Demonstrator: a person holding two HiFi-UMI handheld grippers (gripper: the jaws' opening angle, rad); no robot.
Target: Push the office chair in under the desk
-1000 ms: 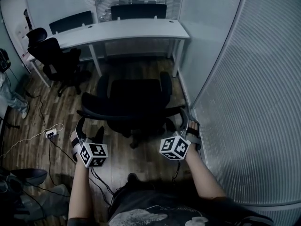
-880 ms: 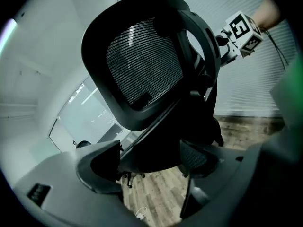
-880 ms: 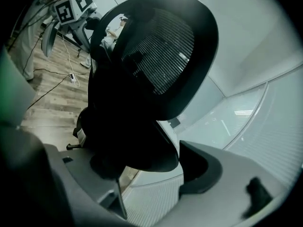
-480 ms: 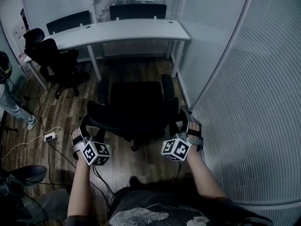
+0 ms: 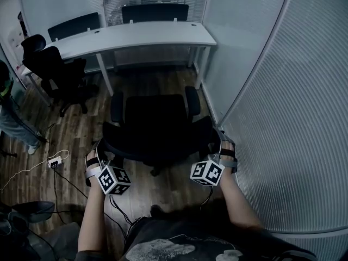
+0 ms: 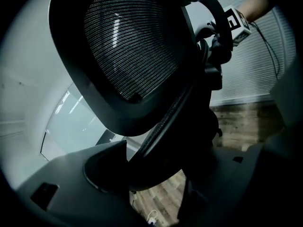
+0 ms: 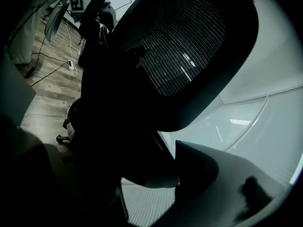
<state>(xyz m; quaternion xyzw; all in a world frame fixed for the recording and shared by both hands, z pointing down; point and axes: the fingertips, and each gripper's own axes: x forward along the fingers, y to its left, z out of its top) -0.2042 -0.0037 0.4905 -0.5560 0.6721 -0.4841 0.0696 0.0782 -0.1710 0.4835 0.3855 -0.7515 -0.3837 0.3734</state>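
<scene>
A black office chair (image 5: 155,116) stands on the wood floor, facing the white desk (image 5: 136,36) with its seat short of the desk's edge. I stand behind its mesh backrest (image 5: 157,145). My left gripper (image 5: 103,148) is at the backrest's left edge; its jaws are closing with the dark frame (image 6: 156,126) between them, and I see no firm press. My right gripper (image 5: 217,141) is at the right edge, and its light jaw lies against the frame (image 7: 151,169). The mesh (image 6: 132,46) fills both gripper views.
A glass partition (image 5: 283,118) runs close along the right. Another black chair (image 5: 54,69) stands at the desk's left end, and two more (image 5: 155,11) behind the desk. A power strip with cables (image 5: 54,161) lies on the floor at left, near a person's leg (image 5: 13,126).
Both grippers have dropped slightly in the head view and stay at the backrest's edges. The left gripper has drawn closer to the chair's frame. The person at left has shifted.
</scene>
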